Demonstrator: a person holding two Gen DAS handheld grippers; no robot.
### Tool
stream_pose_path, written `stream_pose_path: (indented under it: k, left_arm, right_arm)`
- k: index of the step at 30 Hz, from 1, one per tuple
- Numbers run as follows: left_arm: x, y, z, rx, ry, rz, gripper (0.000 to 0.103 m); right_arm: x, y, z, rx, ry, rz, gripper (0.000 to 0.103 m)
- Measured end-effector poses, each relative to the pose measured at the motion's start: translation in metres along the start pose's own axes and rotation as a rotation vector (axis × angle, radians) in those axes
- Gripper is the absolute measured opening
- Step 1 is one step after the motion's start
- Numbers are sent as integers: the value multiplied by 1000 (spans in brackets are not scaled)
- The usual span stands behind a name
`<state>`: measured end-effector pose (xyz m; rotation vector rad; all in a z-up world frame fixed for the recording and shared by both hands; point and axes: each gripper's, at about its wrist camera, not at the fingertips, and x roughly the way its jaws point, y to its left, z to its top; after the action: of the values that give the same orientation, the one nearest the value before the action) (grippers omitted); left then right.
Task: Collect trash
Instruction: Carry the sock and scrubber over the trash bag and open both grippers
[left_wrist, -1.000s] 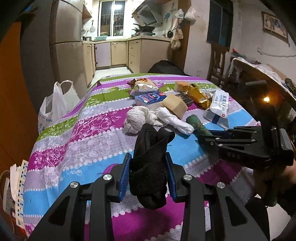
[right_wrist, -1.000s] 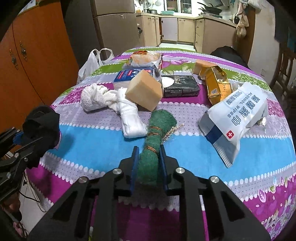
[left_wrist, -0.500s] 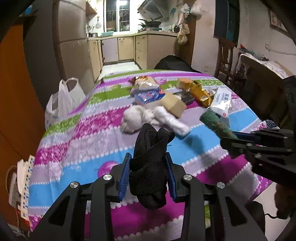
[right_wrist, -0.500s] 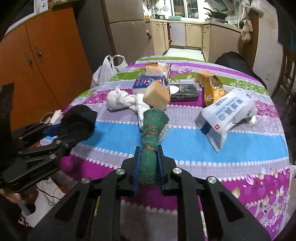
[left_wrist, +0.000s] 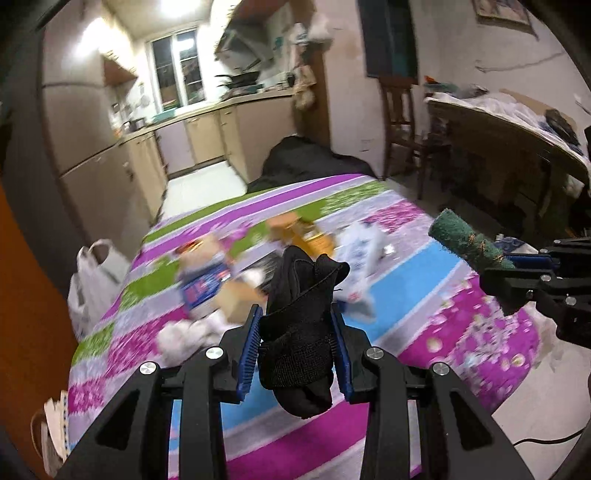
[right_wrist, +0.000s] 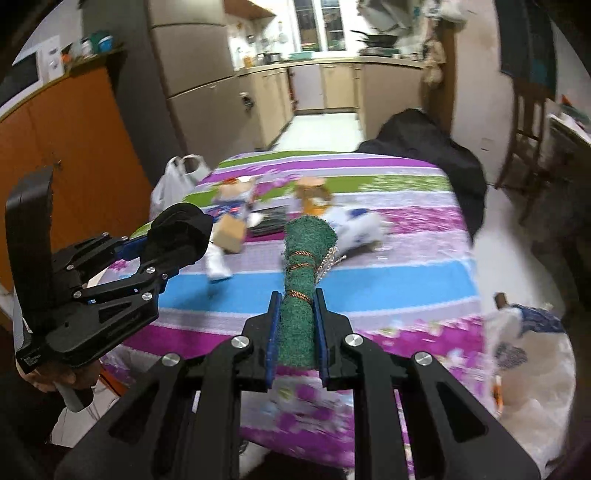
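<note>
Above the near edge of the table (right_wrist: 424, 288) w/ the striped cloth: left gripper (left_wrist: 295, 350), blue pads squeezed tight on a black cloth bundle (left_wrist: 299, 332). Bundle pokes up past the pads and hangs down a bit under them too. Up in the air, not touching the table.

Just right of that, off the table's near right corner: right gripper (right_wrist: 295, 332), pads pressed tight on a green scrub roll (right_wrist: 301, 291). Roll tied w/ thin brown string, sticks out far past the pads, up in the air too.

On the table, past both grippers: blurry stuff. A tan box (right_wrist: 229, 236), a white packet w/ blue print (right_wrist: 356, 229), a white cloth lump (left_wrist: 184, 336), something yellow-orange (left_wrist: 303, 232) at the far side. Can't tell more, too blurry.

Left of the table, on the floor: a white plastic bag (left_wrist: 94, 280) w/ handles up. Behind the table's far end: a big black bag (right_wrist: 436, 147). Right of the table, low down: a clear bag (right_wrist: 532, 369) w/ things inside.
</note>
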<state>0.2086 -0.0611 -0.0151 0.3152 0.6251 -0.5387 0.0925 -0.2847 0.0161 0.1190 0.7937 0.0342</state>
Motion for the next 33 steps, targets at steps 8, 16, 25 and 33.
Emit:
stream_pose_path:
  k: [8, 16, 25, 33]
  left_arm:
    - [20, -88, 36, 134, -8, -68, 37]
    - [46, -180, 65, 283, 0, -141, 37]
    - [65, -266, 86, 407, 38, -265, 37]
    - [83, -332, 99, 511, 139, -454, 37]
  right_arm:
    - [-40, -69, -3, 77, -15, -128, 15]
    - [-73, -141, -12, 184, 1, -240, 15]
    - [-94, -203, -31, 281, 68, -335, 16]
    - [-102, -240, -48, 360, 162, -345, 16]
